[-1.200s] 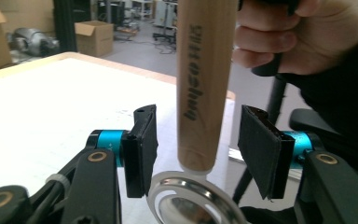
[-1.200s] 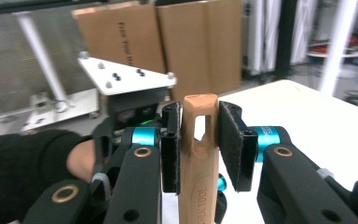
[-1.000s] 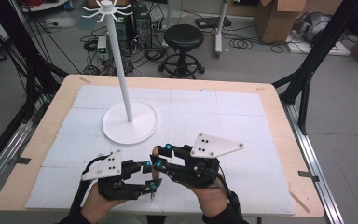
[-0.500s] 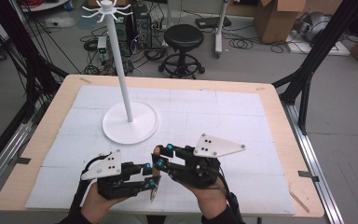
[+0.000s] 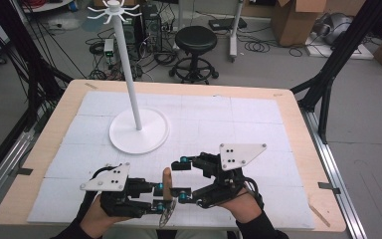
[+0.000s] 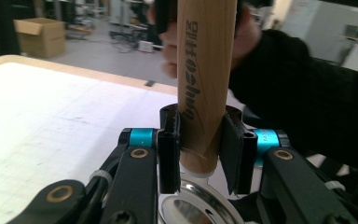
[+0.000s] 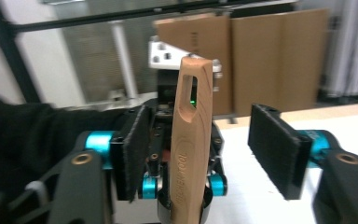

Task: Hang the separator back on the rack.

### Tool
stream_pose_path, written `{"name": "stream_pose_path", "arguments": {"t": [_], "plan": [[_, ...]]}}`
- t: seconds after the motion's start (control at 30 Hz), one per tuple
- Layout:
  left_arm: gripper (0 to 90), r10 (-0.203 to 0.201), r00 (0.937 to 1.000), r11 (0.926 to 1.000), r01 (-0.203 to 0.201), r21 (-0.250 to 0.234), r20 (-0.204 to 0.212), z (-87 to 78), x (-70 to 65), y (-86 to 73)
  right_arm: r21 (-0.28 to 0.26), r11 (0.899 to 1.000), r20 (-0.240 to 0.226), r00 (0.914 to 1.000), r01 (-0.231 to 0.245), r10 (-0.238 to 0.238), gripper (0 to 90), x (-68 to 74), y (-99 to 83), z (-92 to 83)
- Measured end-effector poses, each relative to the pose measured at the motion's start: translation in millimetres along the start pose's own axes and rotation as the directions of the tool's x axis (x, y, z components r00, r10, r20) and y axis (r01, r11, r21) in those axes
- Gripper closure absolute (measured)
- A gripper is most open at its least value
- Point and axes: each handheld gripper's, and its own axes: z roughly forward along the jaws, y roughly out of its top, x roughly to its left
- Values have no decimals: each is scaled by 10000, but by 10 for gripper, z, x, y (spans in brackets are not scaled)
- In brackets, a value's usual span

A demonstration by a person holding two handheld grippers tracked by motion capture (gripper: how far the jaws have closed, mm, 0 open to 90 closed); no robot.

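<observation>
A utensil with a light wooden handle [image 5: 166,178] and a round metal mesh head [image 5: 166,214] stands upright near the table's front edge. My left gripper [image 5: 157,197] is shut on the handle's lower end [image 6: 204,84], just above the metal rim [image 6: 200,205]. My right gripper [image 5: 178,181] faces it from the right; its jaws have just been opening. In the right gripper view the handle [image 7: 191,140] with its hanging slot rises between the black pads [image 7: 275,149] of the right gripper [image 7: 204,150], with a gap on each side.
A white stand [image 5: 132,74] with hooks at its top rises from a round base [image 5: 139,134] on the white mat [image 5: 238,124] at the middle left. The wooden table edge [image 5: 298,124] runs around the mat. A stool and cardboard boxes stand on the floor beyond.
The right gripper's jaws have spread apart and come off the wooden handle. The left gripper keeps hold of it, and both hands stay in about the same place.
</observation>
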Motion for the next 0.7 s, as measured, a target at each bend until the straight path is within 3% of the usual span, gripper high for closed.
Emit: {"name": "stream_pose_path", "arguments": {"t": [0.1,0.17,0.33,0.4,0.5,0.53,0.57,0.63,0.7], "plan": [[701,76,9996,9998,-80,166,258,32,-18,-10,-58,9999,-863,9962,143,-148,490,-14,-9,26],[702,90,9995,9997,-97,233,305,39,-20,-13,52,9997,-1129,9933,249,-241,543,-15,-6,51],[701,157,9992,9997,-165,197,379,29,-24,-10,219,9990,-1305,9908,379,-348,693,-23,-20,82],[701,185,9993,9996,-192,203,338,26,-22,-10,177,9993,-1331,9907,322,-295,706,-28,-27,82],[700,87,9999,10000,-87,-1,128,1,-3,-6,-43,9995,-1084,9936,308,-310,710,-22,-33,75],[696,-4,9999,9999,2,-120,-122,-13,6,-9,-128,9997,-896,9957,231,-241,712,-20,-34,69],[662,-61,9994,9998,55,-195,-327,-20,14,-13,-186,9997,-542,9984,132,-141,713,-24,-34,65],[501,-181,9951,9996,160,-221,-973,-26,35,-20,-142,9999,137,9999,-54,56,715,-25,-35,69],[436,-107,9900,9996,70,-273,-1408,-31,45,-30,-215,9993,906,9954,-297,315,715,-26,-36,76]]}}
